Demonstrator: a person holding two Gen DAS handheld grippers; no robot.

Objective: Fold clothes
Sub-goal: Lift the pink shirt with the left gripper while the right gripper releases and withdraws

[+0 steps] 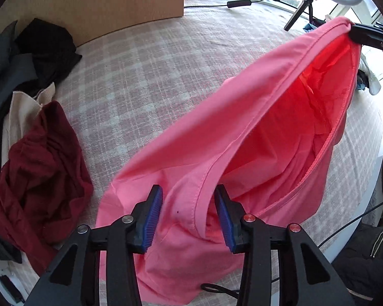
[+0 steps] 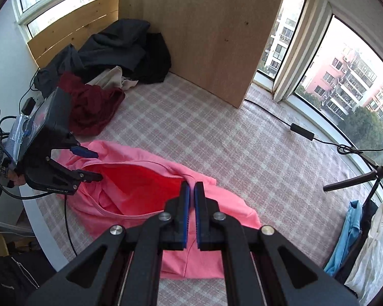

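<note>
One pink garment (image 1: 191, 153) hangs between the two tools above the checked tabletop (image 1: 145, 71). The right tool (image 2: 192, 188) has its blue pads pressed together, pinching one end of the garment's hem. The left tool (image 1: 189, 199) stands spread, the hem running between its pads (image 1: 153, 216) without being squeezed. To the left tool's left lies one heap of clothes (image 1: 33, 117): dark red, cream, black and grey pieces.
</note>
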